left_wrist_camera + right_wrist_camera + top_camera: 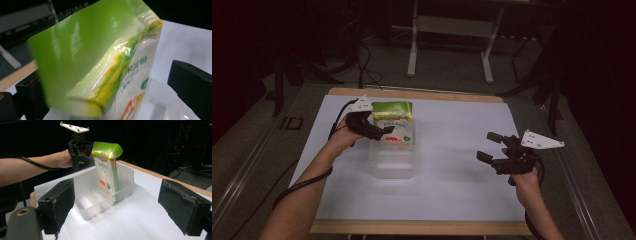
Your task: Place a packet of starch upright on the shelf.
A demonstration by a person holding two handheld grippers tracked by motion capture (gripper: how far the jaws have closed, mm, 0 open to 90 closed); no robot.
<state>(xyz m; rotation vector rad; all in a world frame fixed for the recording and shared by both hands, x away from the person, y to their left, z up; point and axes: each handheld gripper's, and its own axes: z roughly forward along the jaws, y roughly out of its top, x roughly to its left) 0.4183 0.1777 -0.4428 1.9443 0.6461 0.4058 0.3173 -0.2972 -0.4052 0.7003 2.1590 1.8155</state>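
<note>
Left claw point(387, 131) stands open around the upright starch bag point(395, 127) in the bin point(393, 162); right claw point(488, 146), open and empty, sits well apart

The left forearm comes in from the lower left of the high view and angles up to the left tool point(384, 131), which points to the right with its grey plate on top. Its jaws stand wide apart, one to each side in the left gripper view. The right forearm rises from the bottom right; the right tool point(486, 146) points left, held level, its jaws spread open.
</note>
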